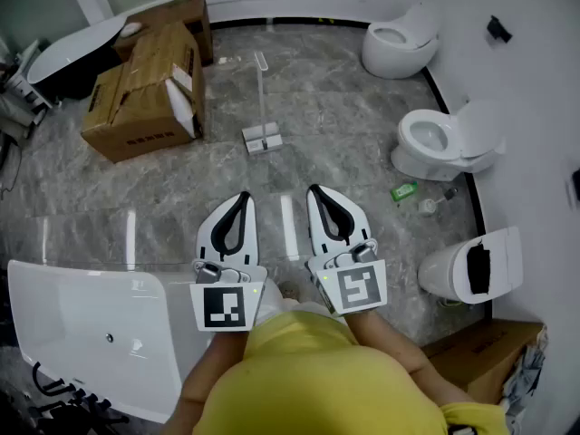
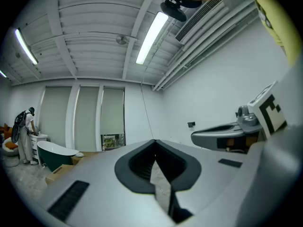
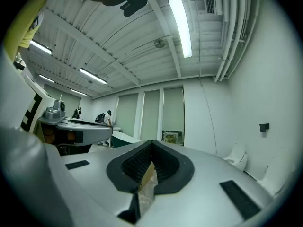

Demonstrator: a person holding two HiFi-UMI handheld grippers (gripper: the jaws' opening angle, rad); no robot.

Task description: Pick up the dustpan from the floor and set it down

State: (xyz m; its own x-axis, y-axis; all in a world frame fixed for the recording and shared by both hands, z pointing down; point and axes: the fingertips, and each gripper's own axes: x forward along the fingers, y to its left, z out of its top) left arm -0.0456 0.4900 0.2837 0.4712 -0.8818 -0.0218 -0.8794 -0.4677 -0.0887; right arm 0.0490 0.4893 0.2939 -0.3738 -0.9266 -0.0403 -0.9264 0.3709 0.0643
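Observation:
The dustpan (image 1: 263,139) is a pale pan with a tall thin handle (image 1: 262,89) standing upright; it rests on the grey marble floor ahead of me. Both grippers are held level side by side, well short of it. My left gripper (image 1: 243,196) has its jaws together with nothing between them, and its tips meet in the left gripper view (image 2: 154,141). My right gripper (image 1: 314,189) is shut and empty too, tips touching (image 3: 151,142). Neither gripper view shows the dustpan.
Cardboard boxes (image 1: 145,89) lie at the left of the dustpan, with a dark bathtub (image 1: 72,53) behind them. Three toilets (image 1: 399,39) (image 1: 444,143) (image 1: 471,265) line the right wall. A green bottle (image 1: 404,190) lies on the floor. A white bathtub (image 1: 82,333) is close at my left.

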